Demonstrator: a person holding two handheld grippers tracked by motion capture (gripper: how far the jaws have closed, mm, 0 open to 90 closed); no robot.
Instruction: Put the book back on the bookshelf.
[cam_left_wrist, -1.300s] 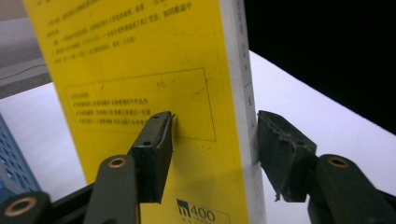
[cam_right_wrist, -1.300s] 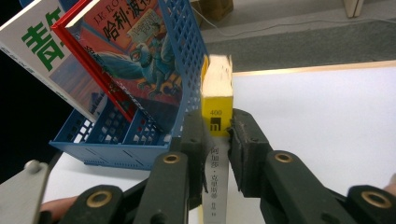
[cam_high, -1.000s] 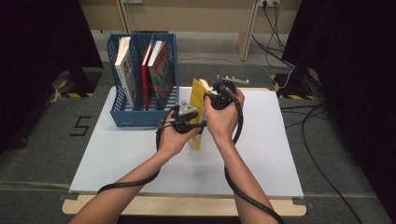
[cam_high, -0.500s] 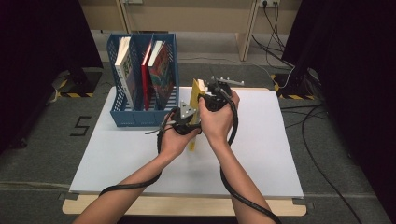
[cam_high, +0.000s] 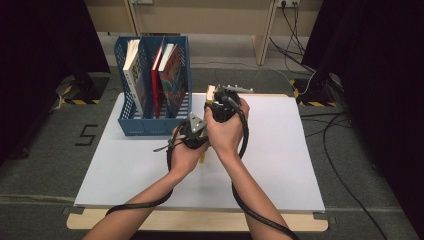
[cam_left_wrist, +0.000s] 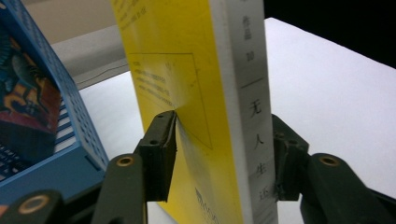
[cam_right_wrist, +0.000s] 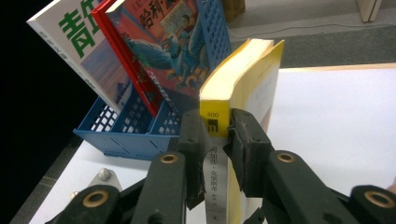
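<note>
- One yellow paperback book with a grey-white spine (cam_left_wrist: 196, 107) is standing upright near the middle of the white tabletop (cam_high: 280, 165), just right of the blue rack; in the high view only slivers of it (cam_high: 210, 92) are peeking out from behind the two hands.
- Two grippers are holding it. The left gripper (cam_left_wrist: 219, 158) is pinching it low down, one jaw pressing on the yellow cover and the other on the far side beyond the spine.
- The right gripper (cam_right_wrist: 217, 149) is clamping the spine near the top edge, its jaws pressing on both sides just below a small yellow label.
- In the high view the left hand (cam_high: 186, 150) and right hand (cam_high: 227, 129) are sitting side by side, touching.
- One blue perforated plastic file rack (cam_high: 150, 122) is standing at the far left of the table, holding three leaning books: one white with green lettering (cam_right_wrist: 79, 51), one thin red (cam_right_wrist: 126, 60), one with an illustrated cover (cam_right_wrist: 173, 46).
</note>
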